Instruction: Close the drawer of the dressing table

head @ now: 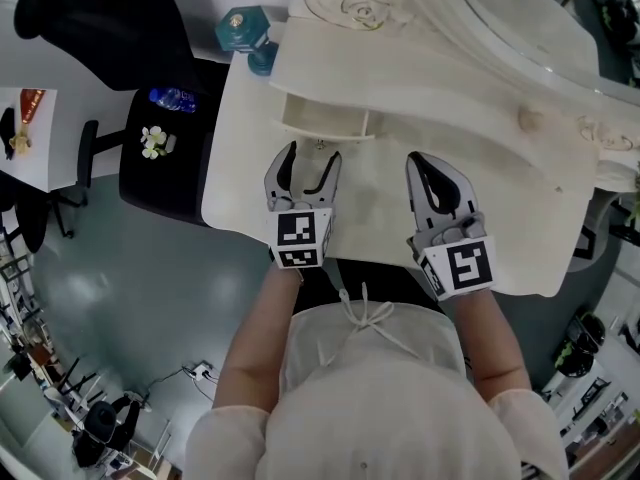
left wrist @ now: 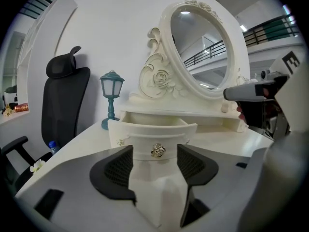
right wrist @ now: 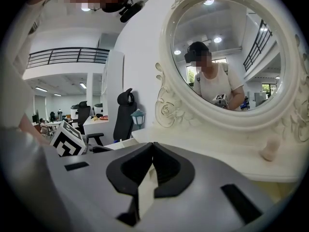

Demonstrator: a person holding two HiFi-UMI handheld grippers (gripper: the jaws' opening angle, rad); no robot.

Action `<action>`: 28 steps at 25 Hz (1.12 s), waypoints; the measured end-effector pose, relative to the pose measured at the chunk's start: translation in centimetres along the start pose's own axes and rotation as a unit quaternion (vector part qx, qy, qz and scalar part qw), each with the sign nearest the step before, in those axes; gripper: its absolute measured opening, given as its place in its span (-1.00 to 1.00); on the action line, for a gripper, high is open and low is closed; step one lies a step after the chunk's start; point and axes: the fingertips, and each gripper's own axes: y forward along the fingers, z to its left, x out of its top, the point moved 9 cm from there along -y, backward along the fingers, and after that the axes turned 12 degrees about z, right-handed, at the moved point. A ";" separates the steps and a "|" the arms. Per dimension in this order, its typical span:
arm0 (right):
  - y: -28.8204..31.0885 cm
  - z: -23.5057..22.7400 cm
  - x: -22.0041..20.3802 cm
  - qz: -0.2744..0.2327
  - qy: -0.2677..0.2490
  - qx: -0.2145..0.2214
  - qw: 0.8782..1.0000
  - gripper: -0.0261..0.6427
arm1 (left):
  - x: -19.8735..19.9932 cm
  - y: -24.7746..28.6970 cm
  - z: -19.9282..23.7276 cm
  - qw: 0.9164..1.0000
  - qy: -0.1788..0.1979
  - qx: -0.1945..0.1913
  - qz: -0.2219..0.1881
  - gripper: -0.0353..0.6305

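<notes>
Centrally, the cream drawer [left wrist: 152, 129] stands pulled out, its gold knob [left wrist: 158, 150] framed by the left gripper's [head: 312, 160] spread jaws, untouched. The right gripper [right wrist: 152, 149] is clenched on nothing. A teal lamp [left wrist: 111, 98] stands at frame left.

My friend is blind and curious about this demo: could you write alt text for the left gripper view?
The left gripper, jaws open, frames the gold knob of a pulled-out drawer on a cream dressing table. Behind stand an oval mirror, a teal lamp and a black chair.
</notes>
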 end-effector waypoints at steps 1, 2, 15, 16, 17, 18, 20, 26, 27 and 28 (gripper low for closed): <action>0.0 -0.1 -0.2 0.002 0.001 0.000 1.000 -0.90 | 0.0 0.2 0.0 1.000 0.003 0.010 -0.002 -0.07; 0.0 -0.1 -0.3 0.004 0.001 0.000 1.000 -0.90 | 0.0 0.3 0.0 1.000 0.007 0.018 -0.005 -0.12; 0.5 -0.7 -0.7 0.008 0.005 0.004 1.000 -0.90 | 0.1 1.2 -0.8 0.999 0.034 0.021 0.016 -0.57; 0.6 -0.7 -0.8 0.009 0.004 0.004 1.000 -0.90 | 0.1 1.3 -0.8 0.999 0.033 0.020 0.016 -0.58; 0.6 -0.8 -0.8 0.010 0.004 0.004 1.000 -0.90 | 0.1 1.3 -0.7 0.999 0.032 0.016 0.016 -0.58; 0.7 -0.8 -0.9 0.011 0.004 0.004 1.000 -0.90 | 0.1 1.4 -0.7 0.999 0.030 0.012 0.017 -0.58; 0.7 -0.7 -1.1 0.014 0.006 0.005 1.000 -0.90 | 0.2 1.3 -0.5 0.999 0.028 0.002 0.020 -0.58; 1.2 -0.5 -0.9 0.006 0.006 0.013 1.000 -0.90 | 0.5 1.7 -0.3 0.999 0.031 -0.003 0.022 -0.58; 1.2 -0.6 -0.8 0.003 0.008 0.013 1.000 -0.90 | 0.6 1.8 -0.4 0.999 0.031 -0.006 0.023 -0.58; 1.3 -0.7 -0.7 0.000 0.011 0.012 1.000 -0.90 | 0.7 1.9 -0.3 0.999 0.032 -0.010 0.024 -0.58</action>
